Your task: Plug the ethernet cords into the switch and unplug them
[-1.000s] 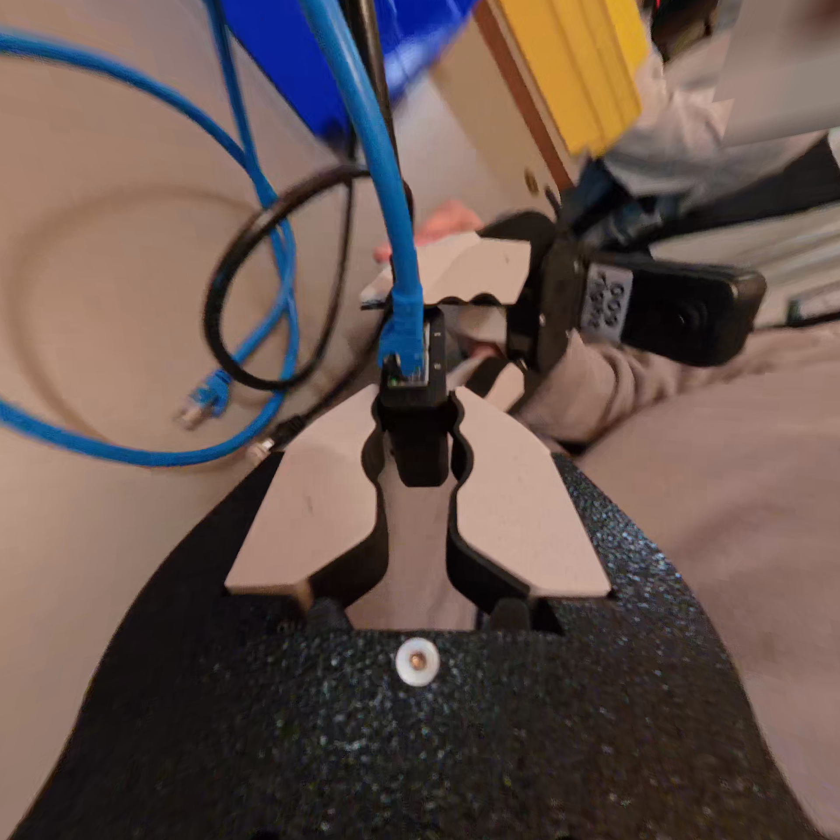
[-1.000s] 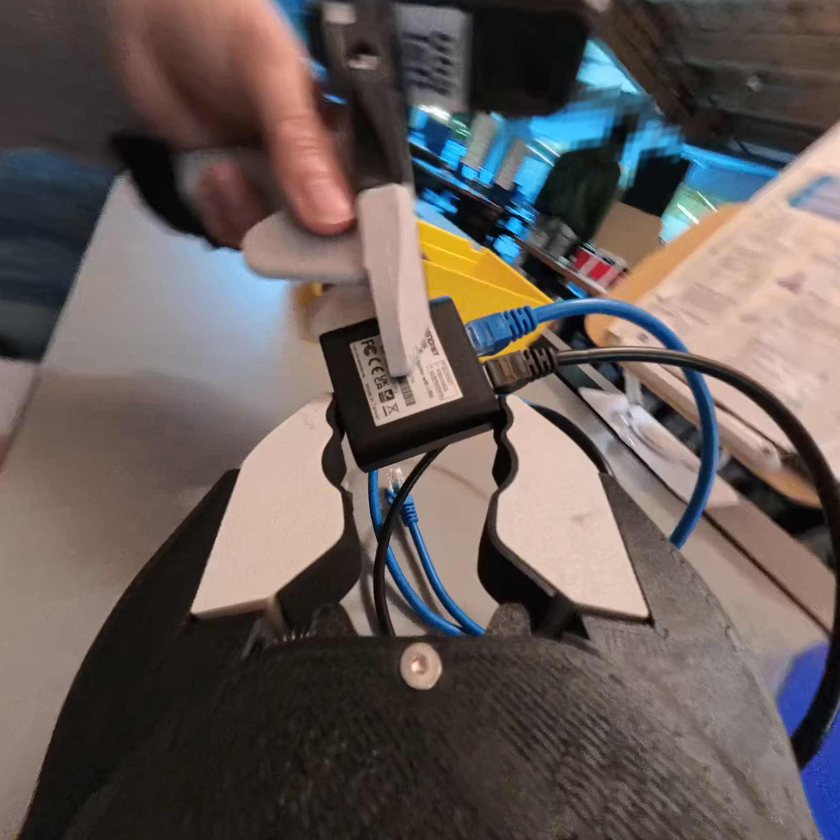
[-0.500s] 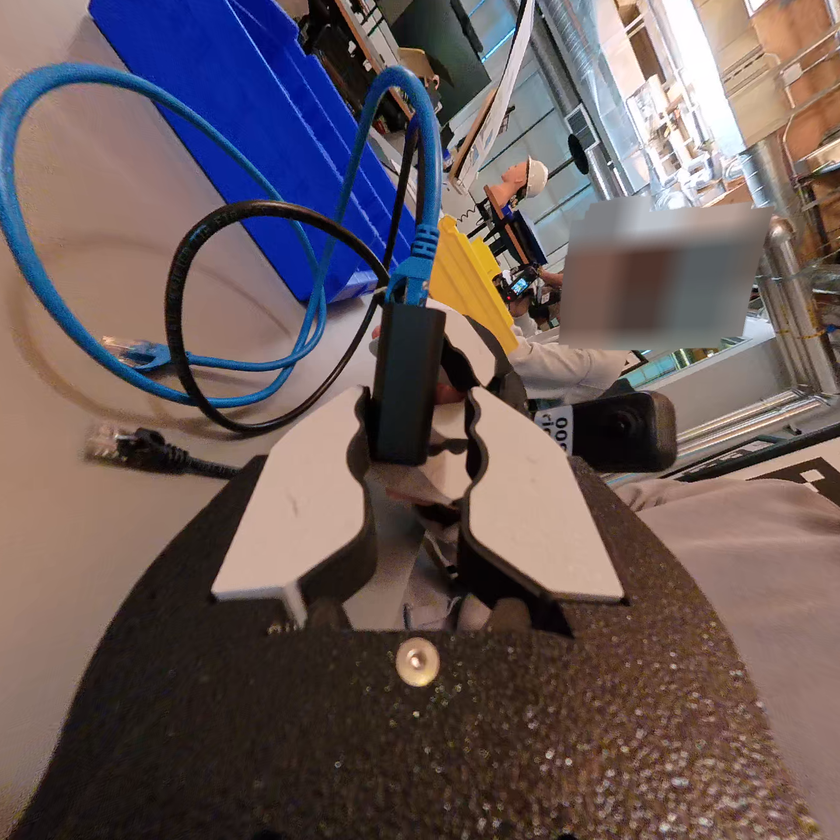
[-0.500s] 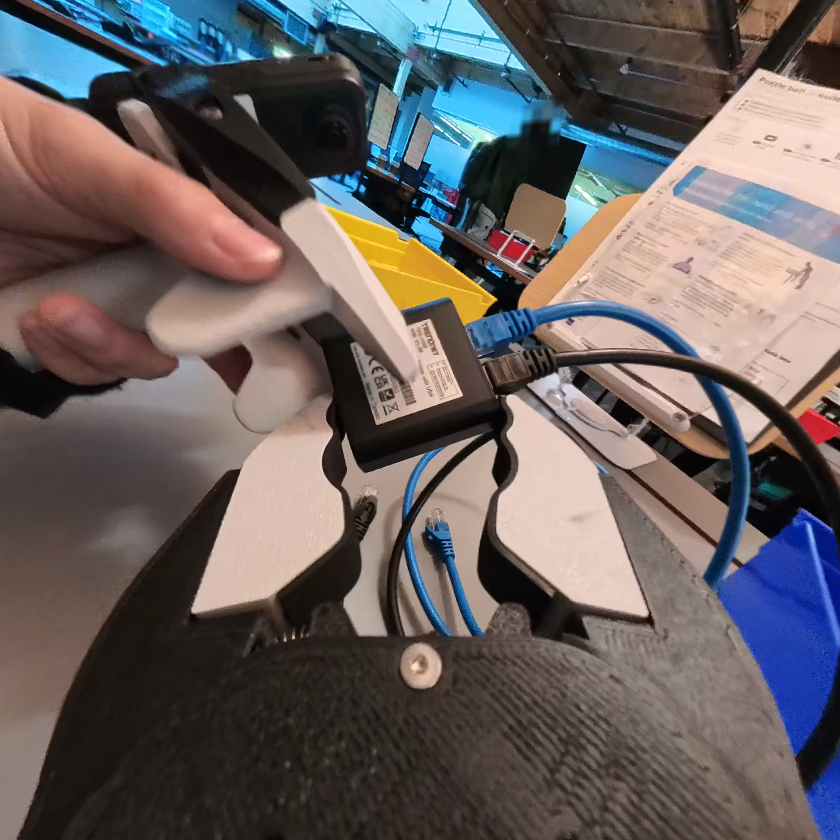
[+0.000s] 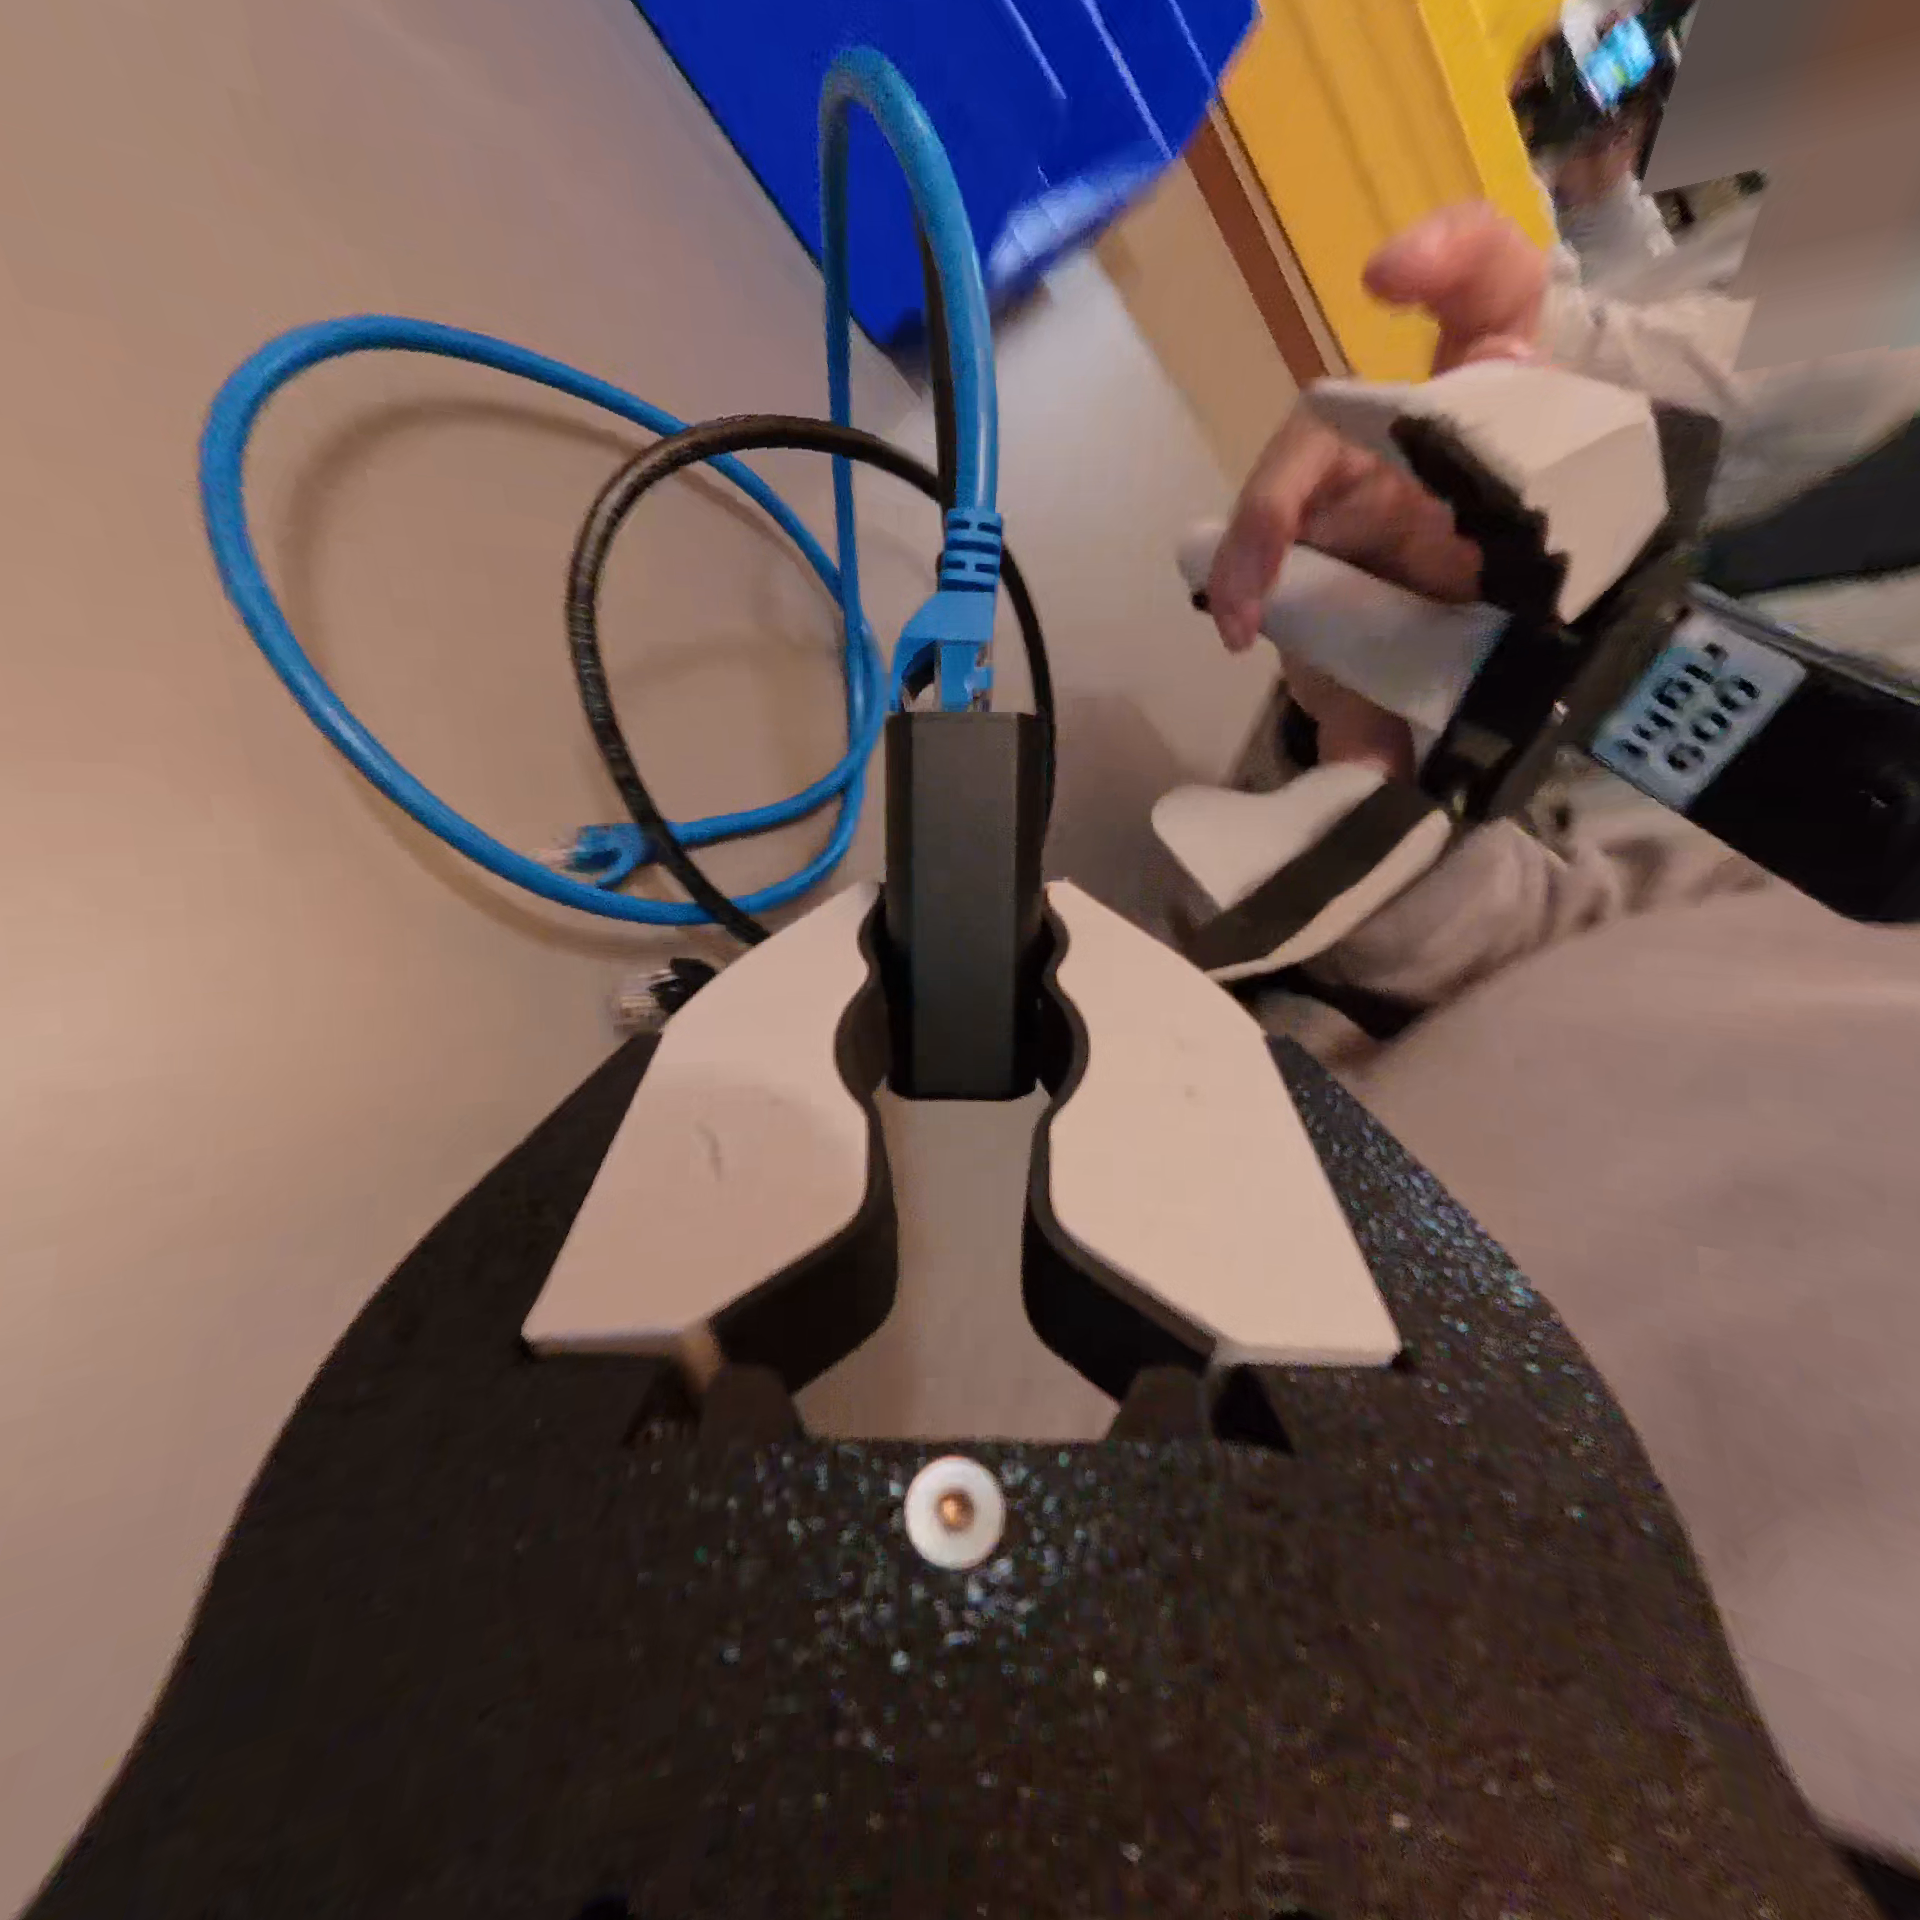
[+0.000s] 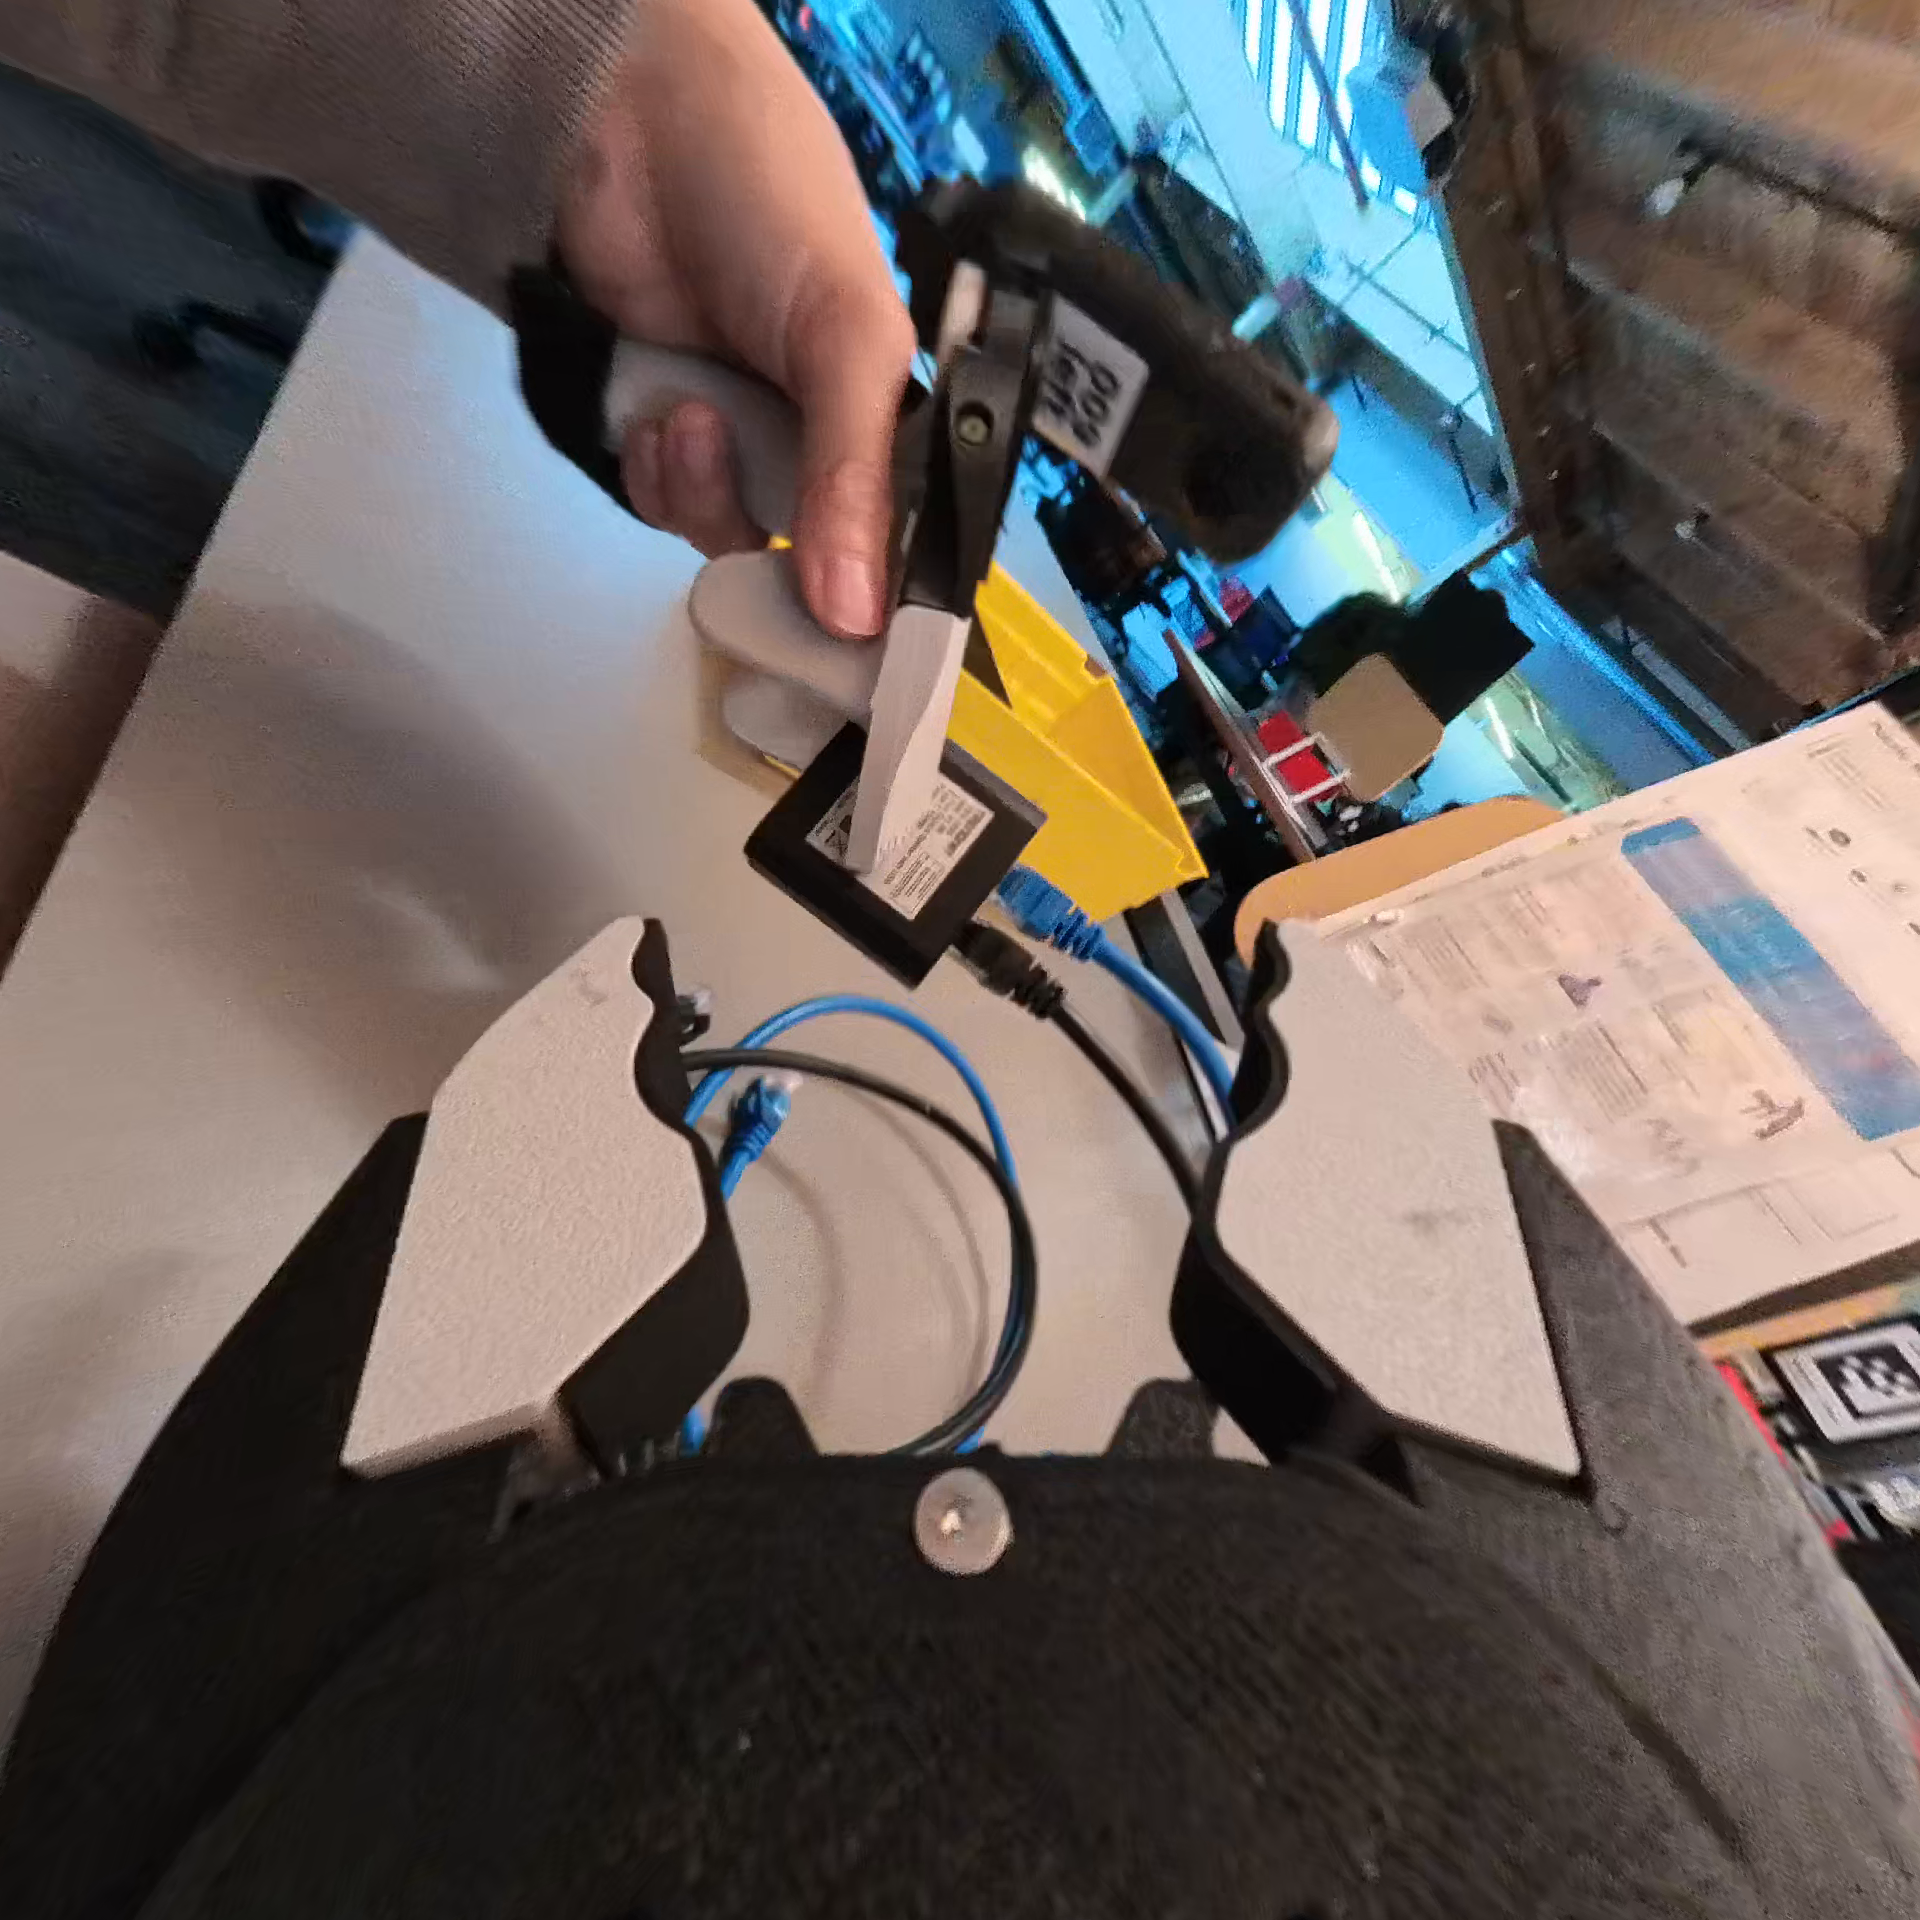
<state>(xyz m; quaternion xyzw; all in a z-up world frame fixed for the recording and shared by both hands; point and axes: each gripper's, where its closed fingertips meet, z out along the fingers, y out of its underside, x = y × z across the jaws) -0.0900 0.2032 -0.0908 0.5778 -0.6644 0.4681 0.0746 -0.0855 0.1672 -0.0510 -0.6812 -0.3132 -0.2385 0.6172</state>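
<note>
Left gripper [image 5: 961,956] clamps the black switch [image 5: 961,894], 2 cords plugged in; right gripper [image 6: 951,997] spread wide, empty, above the surface [image 6: 364,831].

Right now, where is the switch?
The switch is clamped between the left gripper fingers, lifted off the table, blue cord plugged into its far end; the open right gripper sits just short of it.

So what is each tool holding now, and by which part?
The left tool clamps the small black plastic switch box across its flat faces, opposite its cable end. The right tool is open, empty.
</note>
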